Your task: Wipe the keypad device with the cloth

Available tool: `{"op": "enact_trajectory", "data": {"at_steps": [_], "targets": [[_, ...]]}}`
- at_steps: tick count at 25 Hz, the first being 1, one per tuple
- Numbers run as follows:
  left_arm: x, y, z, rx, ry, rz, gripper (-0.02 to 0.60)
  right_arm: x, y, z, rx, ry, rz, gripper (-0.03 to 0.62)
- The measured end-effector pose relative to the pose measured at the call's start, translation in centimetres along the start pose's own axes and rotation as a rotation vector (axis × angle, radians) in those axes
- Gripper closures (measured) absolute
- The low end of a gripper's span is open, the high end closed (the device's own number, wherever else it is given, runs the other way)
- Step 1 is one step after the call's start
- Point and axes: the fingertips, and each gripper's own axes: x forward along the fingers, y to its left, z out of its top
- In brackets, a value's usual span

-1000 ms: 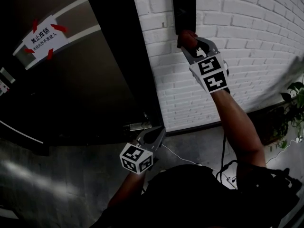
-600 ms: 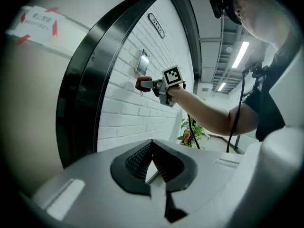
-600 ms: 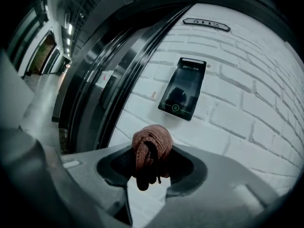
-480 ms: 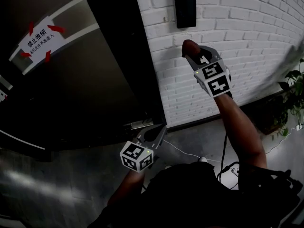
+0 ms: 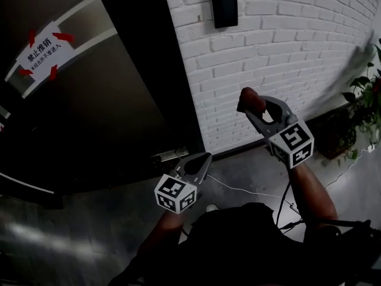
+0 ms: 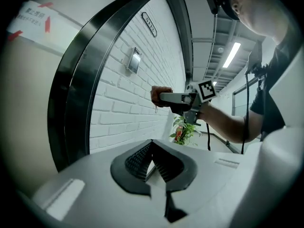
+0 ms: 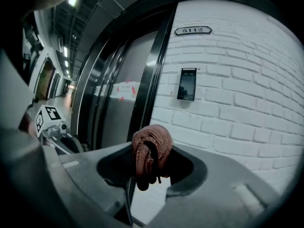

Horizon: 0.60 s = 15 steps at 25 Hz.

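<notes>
While the white brick wall [image 5: 286, 52] carries the black keypad device [image 5: 223, 5] high up, the left gripper [image 5: 202, 158] hangs low, jaws together and empty, and the right gripper [image 5: 247, 103], well below the device, pinches a bunched reddish cloth [image 5: 250, 99].

Lighting dim overall; brick wall [image 5: 286, 52] brightest. Ceiling strip light [image 6: 231, 54] overhead. Gripper views: fisheye-bent, corners vignetted black.
</notes>
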Motion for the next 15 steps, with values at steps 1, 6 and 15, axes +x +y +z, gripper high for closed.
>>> {"op": "enact_trajectory", "data": {"at_steps": [1, 6, 15], "targets": [[0.0, -0.5, 0.0, 0.003, -0.003, 0.002, 0.565, -1.3, 0.6, -0.4, 0.013, -0.010, 0.009, 0.437], [0.5, -2.9, 0.2, -0.004, -0.033, 0.042, 0.565, -6.8, 0.9, -3.4, 0.075, -0.011, -0.010, 0.437], [2.5, -9.9, -0.3, -0.001, -0.047, 0.125, 0.565, -15.0, 0.9, -7.7, 0.173, -0.017, 0.085, 0.439]]}}
